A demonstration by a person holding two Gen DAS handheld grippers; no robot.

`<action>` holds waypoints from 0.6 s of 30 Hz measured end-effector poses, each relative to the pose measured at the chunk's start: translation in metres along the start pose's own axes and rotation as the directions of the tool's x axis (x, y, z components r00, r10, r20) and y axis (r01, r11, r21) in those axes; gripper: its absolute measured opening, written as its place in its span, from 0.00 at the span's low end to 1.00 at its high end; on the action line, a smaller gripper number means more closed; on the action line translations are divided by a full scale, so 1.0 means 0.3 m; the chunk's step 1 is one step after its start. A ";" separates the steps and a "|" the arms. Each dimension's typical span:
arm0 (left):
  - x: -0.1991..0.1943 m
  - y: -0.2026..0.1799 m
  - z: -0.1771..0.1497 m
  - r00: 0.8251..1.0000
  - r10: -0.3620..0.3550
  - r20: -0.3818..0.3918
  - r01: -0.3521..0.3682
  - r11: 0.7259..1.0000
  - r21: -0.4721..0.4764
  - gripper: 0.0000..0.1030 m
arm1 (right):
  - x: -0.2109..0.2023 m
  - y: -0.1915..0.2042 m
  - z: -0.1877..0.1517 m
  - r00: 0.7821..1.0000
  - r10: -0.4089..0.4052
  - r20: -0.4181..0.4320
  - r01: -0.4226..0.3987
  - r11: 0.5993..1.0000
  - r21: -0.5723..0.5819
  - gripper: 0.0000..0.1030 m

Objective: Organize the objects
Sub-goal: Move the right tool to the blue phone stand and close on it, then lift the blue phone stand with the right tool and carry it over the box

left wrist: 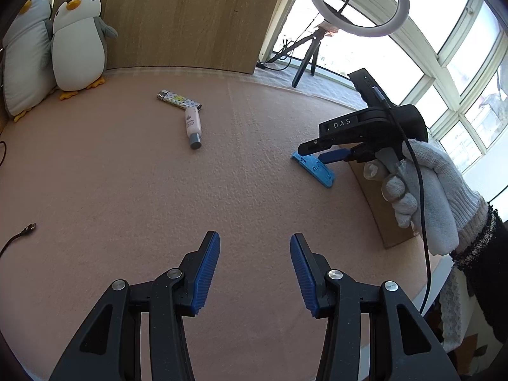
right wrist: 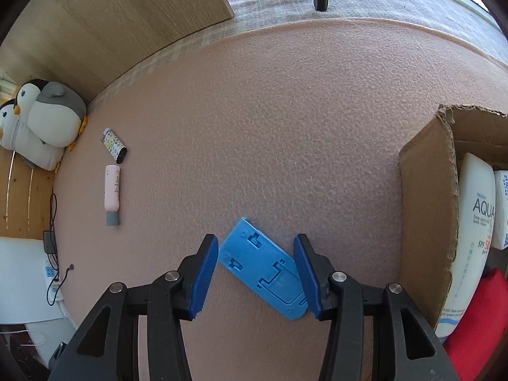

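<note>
The right claw [right wrist: 255,273] points steeply down over the blue plate [right wrist: 265,270], which lies flat on the pink bench [right wrist: 285,127] just beside the cardboard box [right wrist: 425,222]. Its jaws stand partly spread on either side of the plate: the left pad sits just off the plate's edge, and the right pad overlaps its lower right corner, but whether either pad presses on it cannot be told, and the plate looks to lie flat on the bench. From the left wrist view the same claw [left wrist: 309,149] shows side-on, held by a hand in a white glove [left wrist: 425,190], with its tips down at the plate [left wrist: 314,166]. The left claw [left wrist: 255,273] hangs over bare bench [left wrist: 127,174], its blue pads [left wrist: 208,273] about half spread with nothing between them. Far across the bench lie a patterned lighter [left wrist: 178,100] and a pink tube [left wrist: 192,125] with a grey cap, nearly end to end in an angle. Two plush penguins [left wrist: 77,41] lean against the wooden panel [left wrist: 177,16] behind. In the box stand a white lotion bottle [right wrist: 473,238] and a red thing [right wrist: 476,324].
</note>
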State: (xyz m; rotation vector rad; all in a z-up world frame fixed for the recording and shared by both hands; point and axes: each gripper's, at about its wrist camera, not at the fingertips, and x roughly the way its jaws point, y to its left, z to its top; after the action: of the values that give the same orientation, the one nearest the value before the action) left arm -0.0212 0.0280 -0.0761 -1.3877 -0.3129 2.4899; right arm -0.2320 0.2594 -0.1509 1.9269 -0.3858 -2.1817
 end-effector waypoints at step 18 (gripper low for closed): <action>0.017 0.019 -0.016 1.000 0.016 -0.013 -0.016 1.000 -0.023 0.48 | 0.003 0.130 -0.210 0.977 -0.160 0.139 0.186 0.961 -0.204 0.44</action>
State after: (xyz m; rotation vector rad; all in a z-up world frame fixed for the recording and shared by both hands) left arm -0.0204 0.0246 -0.0844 -1.4201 -0.3300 2.4965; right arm -0.1703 0.2184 -0.1461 1.7757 0.0058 -2.3462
